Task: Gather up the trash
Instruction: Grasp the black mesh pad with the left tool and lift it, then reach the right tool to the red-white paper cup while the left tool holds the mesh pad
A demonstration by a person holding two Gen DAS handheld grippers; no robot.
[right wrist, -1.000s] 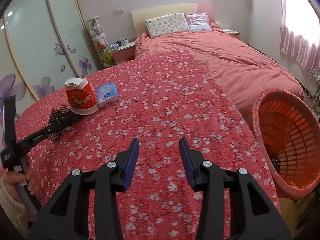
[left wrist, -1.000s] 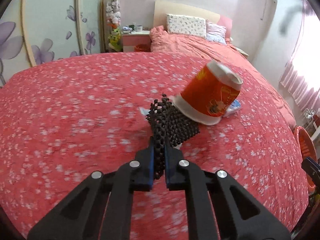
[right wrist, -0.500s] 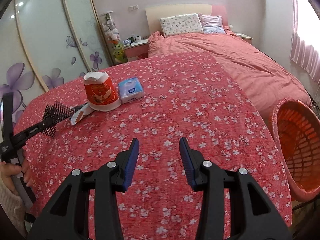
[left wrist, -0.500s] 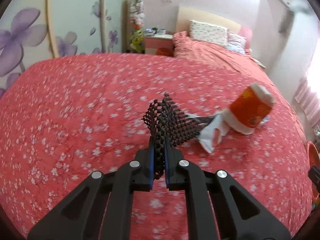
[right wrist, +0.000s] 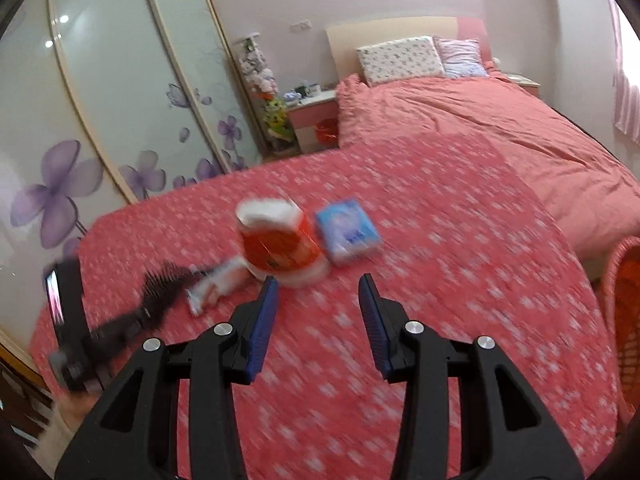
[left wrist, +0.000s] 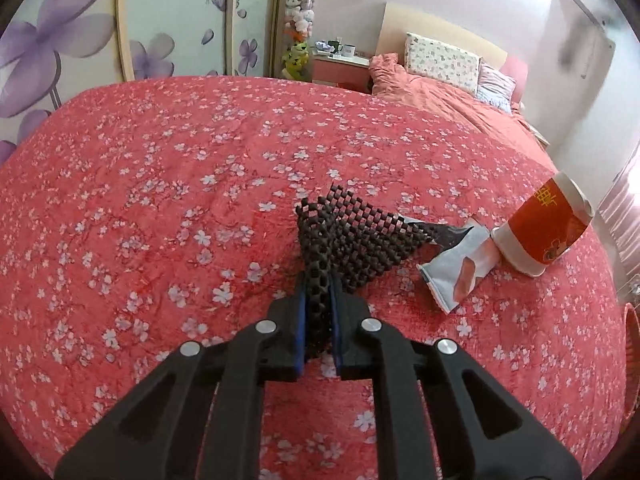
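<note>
Red cup (left wrist: pixel 546 226) bears yellow Chinese characters.

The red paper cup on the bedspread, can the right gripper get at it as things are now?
Probably yes. The right gripper is open and empty, and the red paper cup stands just ahead of its fingertips with nothing between. The blue tissue pack sits close beside the cup and might get nudged.

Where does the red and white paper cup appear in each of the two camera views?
Left wrist view: the paper cup stands at the far right edge, just right of the white wrapper.
Right wrist view: it sits in the middle, blurred, just above the left finger of the right gripper.
Shared landmark: the white wrapper beside the cup.
</note>
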